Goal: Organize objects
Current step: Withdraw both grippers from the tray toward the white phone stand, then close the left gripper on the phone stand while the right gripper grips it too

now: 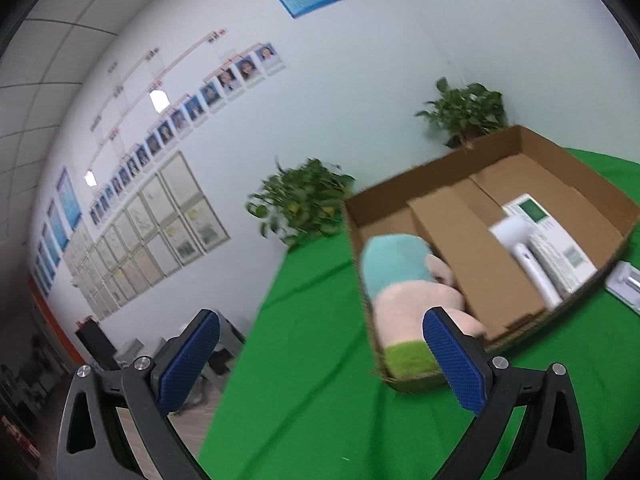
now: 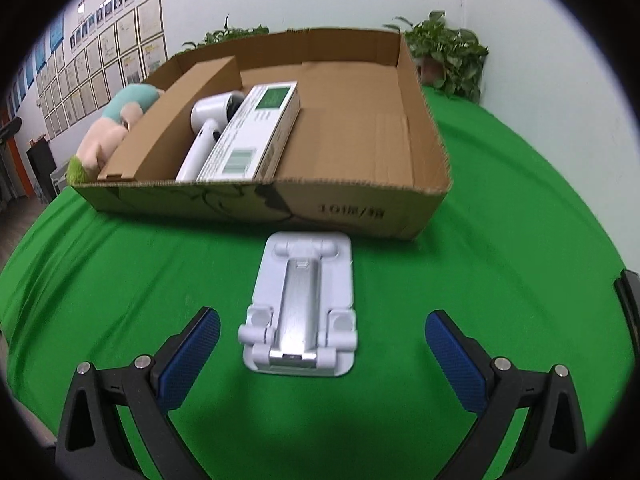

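Right wrist: one stand, one box, maybe three items inside.

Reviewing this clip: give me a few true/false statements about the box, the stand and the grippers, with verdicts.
1. The white stand lies on the green cloth, outside the box. True.
2. The right gripper is shut on the stand. False: its jaws are open, with the stand between and ahead of them.
3. The plush toy sits inside the box. True.
4. The left gripper holds the white carton. False: it is open and empty; the carton lies in the box.
5. The box is empty. False.
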